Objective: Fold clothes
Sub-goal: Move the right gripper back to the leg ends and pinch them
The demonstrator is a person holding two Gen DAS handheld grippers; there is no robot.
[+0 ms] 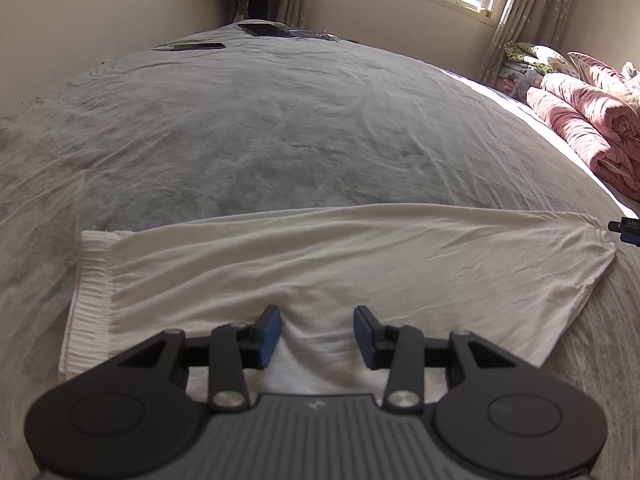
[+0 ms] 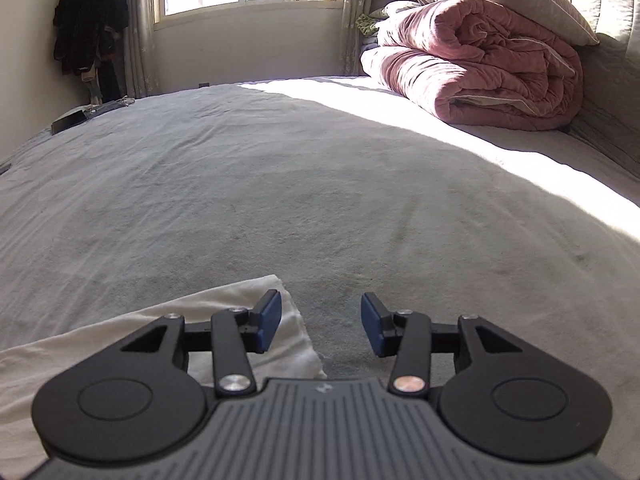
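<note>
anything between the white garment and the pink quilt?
Nothing: only bare grey bedsheet between the garment and the quilt, clearest in the right wrist view.

Right gripper point(image 2: 320, 330) hovered low over the grey bedsheet point(image 2: 280, 184), jaws spread apart, nothing between them. White garment point(image 2: 120, 344) lay at 8 o'clock, its corner under the left finger. Pink quilt point(image 2: 480, 76) sat folded at 2 o'clock.

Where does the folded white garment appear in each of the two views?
Left wrist view: the white garment spans the lower middle, on the grey bed cover.
Right wrist view: only its corner shows, lower left, under the left finger of the tongs.
Shared landmark: the rolled pink quilt.
</note>
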